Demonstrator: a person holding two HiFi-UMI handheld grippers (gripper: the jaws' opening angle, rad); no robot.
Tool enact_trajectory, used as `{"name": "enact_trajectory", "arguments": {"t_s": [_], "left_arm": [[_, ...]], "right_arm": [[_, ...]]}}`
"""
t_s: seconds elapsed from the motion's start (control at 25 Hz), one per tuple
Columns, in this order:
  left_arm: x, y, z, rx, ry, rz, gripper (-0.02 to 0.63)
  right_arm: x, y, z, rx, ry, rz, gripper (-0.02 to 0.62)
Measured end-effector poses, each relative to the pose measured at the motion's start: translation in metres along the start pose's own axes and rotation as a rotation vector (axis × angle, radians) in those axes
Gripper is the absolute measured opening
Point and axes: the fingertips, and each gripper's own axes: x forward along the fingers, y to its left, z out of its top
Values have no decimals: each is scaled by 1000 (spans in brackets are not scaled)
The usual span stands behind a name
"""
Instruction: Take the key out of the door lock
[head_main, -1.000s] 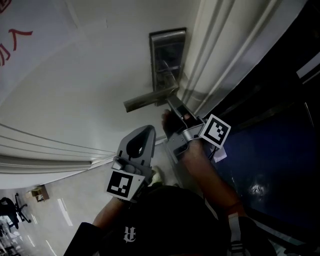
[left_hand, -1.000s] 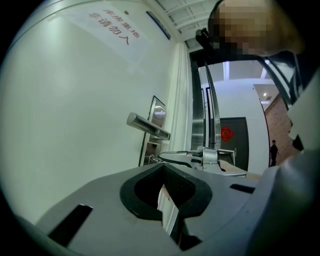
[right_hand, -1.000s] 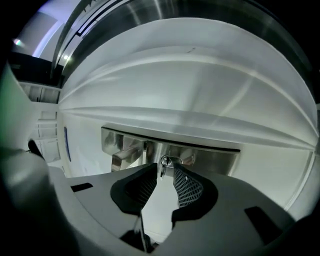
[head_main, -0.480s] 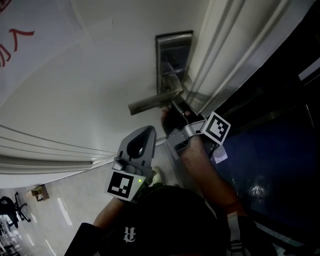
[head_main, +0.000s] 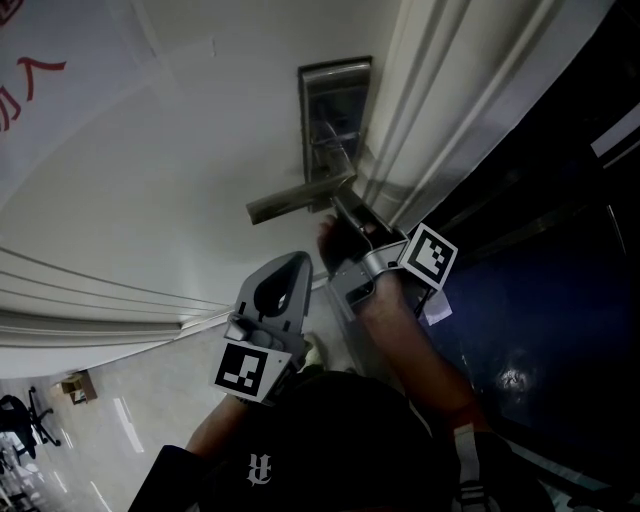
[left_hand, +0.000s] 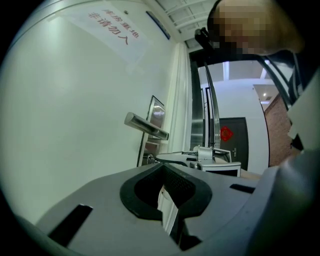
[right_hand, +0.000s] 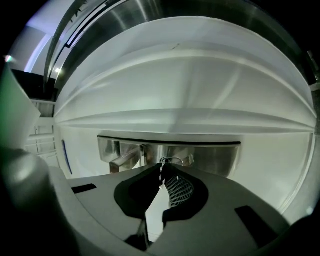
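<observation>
A steel lock plate (head_main: 335, 100) with a lever handle (head_main: 298, 200) sits on a pale door. My right gripper (head_main: 338, 204) reaches in just under the handle, against the plate. In the right gripper view my right gripper (right_hand: 161, 168) is shut on the key (right_hand: 160, 166), whose wire ring (right_hand: 172, 160) shows just beyond the tips in front of the lock plate (right_hand: 210, 157). The left gripper (head_main: 294, 260) hangs lower and left of the lock, shut and holding nothing. The left gripper view shows the handle (left_hand: 146, 126) and the right gripper (left_hand: 200, 156) ahead of it.
The white door frame (head_main: 450, 110) runs along the right of the lock, with dark glass (head_main: 560, 260) beyond it. A notice with red characters (left_hand: 114, 27) is fixed high on the door. Tiled floor (head_main: 110, 400) lies below.
The head view swayed slightly and came back. The right gripper stays at the lock under the handle, and the left gripper has not moved.
</observation>
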Motion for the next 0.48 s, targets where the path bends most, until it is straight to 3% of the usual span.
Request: {"name": "enact_trajectory", "arguments": {"t_s": [0.48], "left_arm": [[-10,-23,1,12,-11,22,6]], "right_arm": [[-24,-5,-3,25,18,-9,20]]}}
